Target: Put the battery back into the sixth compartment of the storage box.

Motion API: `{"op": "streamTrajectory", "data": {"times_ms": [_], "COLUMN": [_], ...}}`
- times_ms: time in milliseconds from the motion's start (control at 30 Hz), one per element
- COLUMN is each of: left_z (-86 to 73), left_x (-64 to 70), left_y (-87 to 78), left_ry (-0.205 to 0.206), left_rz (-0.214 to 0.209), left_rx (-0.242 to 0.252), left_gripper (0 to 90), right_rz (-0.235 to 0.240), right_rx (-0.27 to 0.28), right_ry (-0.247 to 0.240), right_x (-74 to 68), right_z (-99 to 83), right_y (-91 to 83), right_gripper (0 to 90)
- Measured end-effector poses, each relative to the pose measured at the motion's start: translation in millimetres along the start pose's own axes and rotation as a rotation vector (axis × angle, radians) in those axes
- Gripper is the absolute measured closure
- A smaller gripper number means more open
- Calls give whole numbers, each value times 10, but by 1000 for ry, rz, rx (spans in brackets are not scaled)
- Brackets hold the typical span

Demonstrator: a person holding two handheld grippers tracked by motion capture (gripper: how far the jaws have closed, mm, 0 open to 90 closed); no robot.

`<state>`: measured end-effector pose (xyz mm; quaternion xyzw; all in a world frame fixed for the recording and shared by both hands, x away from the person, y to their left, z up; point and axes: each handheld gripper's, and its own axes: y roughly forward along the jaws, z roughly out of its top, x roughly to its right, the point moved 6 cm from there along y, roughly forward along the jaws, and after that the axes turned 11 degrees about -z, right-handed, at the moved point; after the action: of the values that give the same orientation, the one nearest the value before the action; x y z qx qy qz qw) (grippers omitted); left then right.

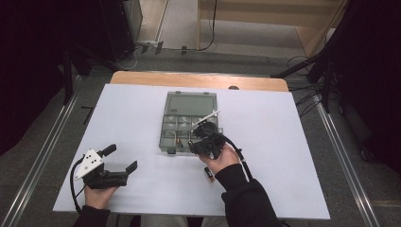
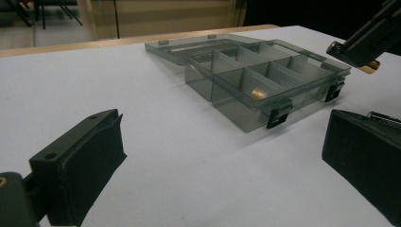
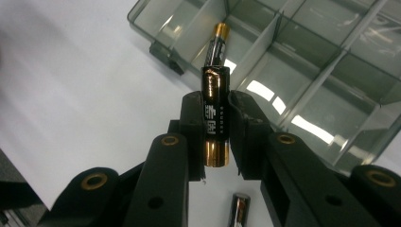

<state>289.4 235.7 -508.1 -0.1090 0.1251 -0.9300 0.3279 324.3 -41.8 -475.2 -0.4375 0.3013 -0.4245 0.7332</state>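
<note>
Item: right gripper (image 3: pixel 215 124), jaws closed on a black-and-gold battery (image 3: pixel 215 118), clamped about its middle with the gold end toward the camera and the other end projecting past the fingertips. Directly beyond that end lay a second battery (image 3: pixel 217 43) inside a near-corner compartment of the clear smoke-grey organiser box (image 3: pixel 331 61), close to the held one; contact between the two could not be told. Below the jaws, on the white table (image 3: pixel 71 94), lay a third battery (image 3: pixel 239 208), partly visible at the frame's lower edge. In the high view the right gripper (image 1: pixel 204 139) sat at the box's (image 1: pixel 189 120) near right corner, a hand behind it, the loose battery (image 1: pixel 209 175) just beside that hand. Item: left gripper (image 1: pixel 120 158), jaws spread wide apart, holding nothing, resting low on the table (image 1: pixel 142 109) well apart from the box to its own front right. In its own view, the box (image 2: pixel 246 71) stood ahead between the jaws with lid folded back flat, one battery (image 2: pixel 257 93) in a compartment; the right gripper (image 2: pixel 364 42) showed at upper right above the box's corner.
</note>
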Motion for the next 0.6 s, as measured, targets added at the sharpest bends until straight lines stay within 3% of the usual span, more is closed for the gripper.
{"op": "streamTrajectory", "data": {"times_ms": [200, 233, 300, 367, 600], "left_z": [1, 1, 2, 2, 2], "left_x": [2, 3, 4, 3, 6], "left_y": [0, 1, -1, -2, 0], "left_ry": [0, -1, -1, -1, 0], "left_rz": [-1, -2, -1, -1, -1], "left_rx": [1, 2, 1, 2, 2], "left_gripper": [0, 0, 0, 0, 0], "right_rz": [2, 24, 36, 75, 116], "right_rx": [21, 37, 42, 60, 67], "right_ry": [57, 94, 103, 151, 202], "right_x": [37, 59, 65, 69, 31], "right_z": [69, 101, 111, 141, 193], "right_y": [64, 85, 90, 112, 175], "right_gripper": [777, 777, 777, 777, 777]}}
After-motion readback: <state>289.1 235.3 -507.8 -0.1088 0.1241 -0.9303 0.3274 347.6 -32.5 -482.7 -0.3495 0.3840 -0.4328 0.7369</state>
